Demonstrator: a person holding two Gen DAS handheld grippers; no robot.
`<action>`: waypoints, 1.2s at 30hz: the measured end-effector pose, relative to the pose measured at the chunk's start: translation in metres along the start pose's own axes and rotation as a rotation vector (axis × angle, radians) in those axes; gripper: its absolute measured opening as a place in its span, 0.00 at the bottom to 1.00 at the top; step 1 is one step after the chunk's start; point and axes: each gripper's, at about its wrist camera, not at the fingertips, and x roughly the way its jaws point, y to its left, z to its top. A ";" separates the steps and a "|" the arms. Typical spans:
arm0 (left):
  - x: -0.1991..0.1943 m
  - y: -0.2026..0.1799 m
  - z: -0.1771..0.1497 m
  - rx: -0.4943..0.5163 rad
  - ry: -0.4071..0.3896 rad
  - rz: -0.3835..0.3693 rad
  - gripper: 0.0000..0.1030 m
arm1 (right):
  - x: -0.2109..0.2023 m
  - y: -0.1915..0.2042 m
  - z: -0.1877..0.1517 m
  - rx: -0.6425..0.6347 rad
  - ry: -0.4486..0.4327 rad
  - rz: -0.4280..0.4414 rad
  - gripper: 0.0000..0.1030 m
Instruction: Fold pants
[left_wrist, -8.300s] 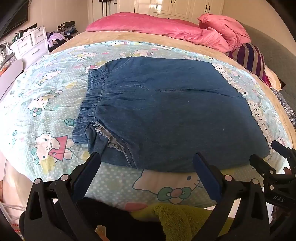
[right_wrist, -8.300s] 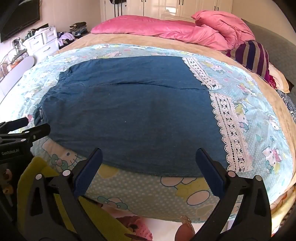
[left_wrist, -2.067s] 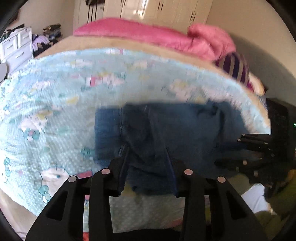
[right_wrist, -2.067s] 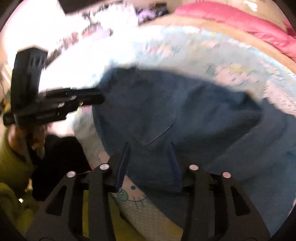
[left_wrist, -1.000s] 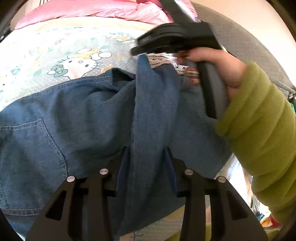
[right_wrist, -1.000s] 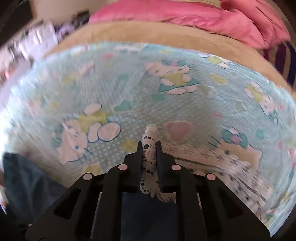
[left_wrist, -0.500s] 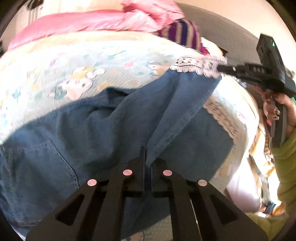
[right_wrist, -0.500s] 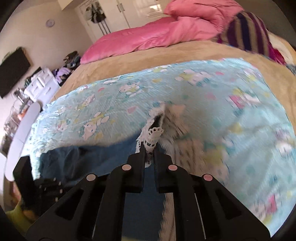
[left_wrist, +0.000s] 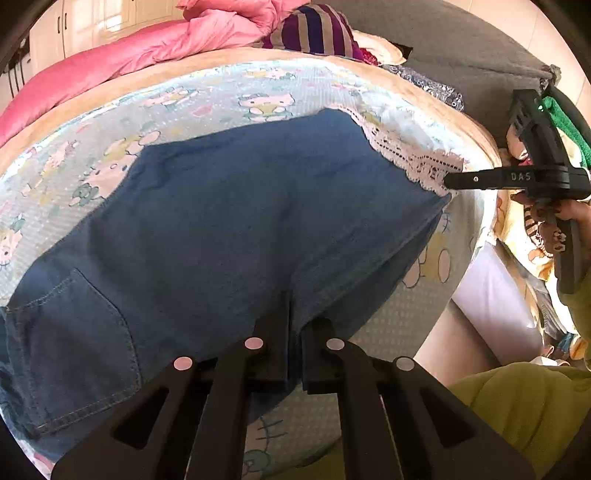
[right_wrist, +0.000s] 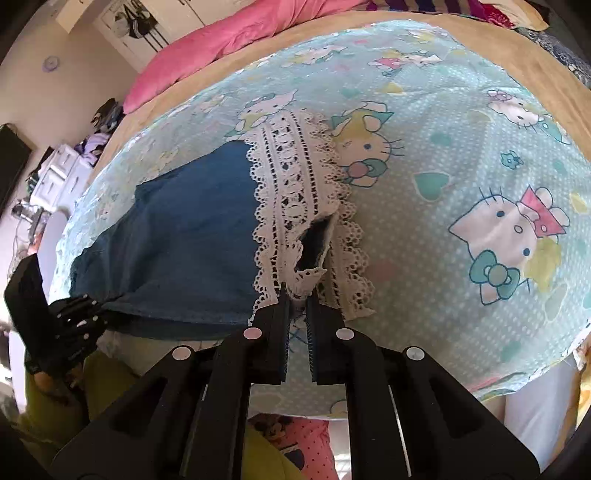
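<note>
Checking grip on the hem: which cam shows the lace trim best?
Right wrist: the lace trim sits centre frame, pinched in the right tongs. Left wrist shows it only small and far off.

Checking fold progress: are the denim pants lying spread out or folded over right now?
Folded lengthwise: the denim pants lie as one leg's width, with two lace hems stacked at one end, on the cartoon sheet.

A wide bed fills the room, spread with a pale blue cartoon-cat printed sheet over a tan blanket. A pink quilt and a purple striped pillow lie at its far side. White wardrobe doors, a white drawer unit and cream walls stand behind, sunlit.
</note>
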 end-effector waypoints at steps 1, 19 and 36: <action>0.004 -0.001 0.000 0.005 0.005 0.005 0.04 | -0.002 0.001 0.000 -0.005 -0.012 -0.001 0.04; -0.060 0.043 -0.037 -0.241 -0.133 -0.015 0.54 | -0.026 0.014 0.015 -0.110 -0.148 -0.024 0.34; -0.091 0.159 -0.102 -0.662 -0.160 0.364 0.40 | 0.038 0.047 0.008 -0.251 -0.016 -0.023 0.48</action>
